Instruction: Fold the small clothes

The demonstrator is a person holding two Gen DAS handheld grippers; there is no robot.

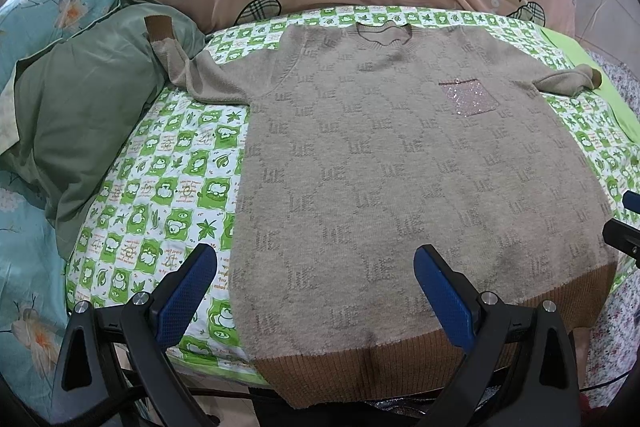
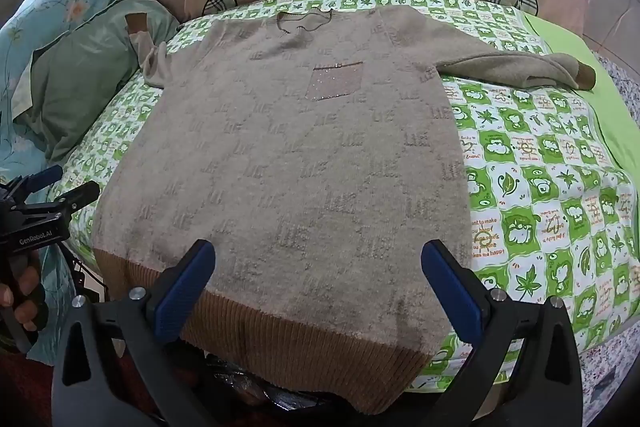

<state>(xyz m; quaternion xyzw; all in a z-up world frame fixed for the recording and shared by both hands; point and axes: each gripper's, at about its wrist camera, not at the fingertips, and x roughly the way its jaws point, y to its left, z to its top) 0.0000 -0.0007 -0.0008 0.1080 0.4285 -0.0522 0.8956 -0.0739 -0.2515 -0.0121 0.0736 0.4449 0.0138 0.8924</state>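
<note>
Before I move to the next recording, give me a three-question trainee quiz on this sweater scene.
1. True or false: the left tool is clamped on the sweater.
2. Multiple choice: the sweater's sparkly pocket sits A) near the brown hem, B) on the chest below the neckline, C) on a sleeve.
3. Fill in: one sleeve cuff rests up on the ___ pillow.

Key: 1 false, both the left tool and the right tool stand open above the brown hem; 2 B; 3 green.
</note>
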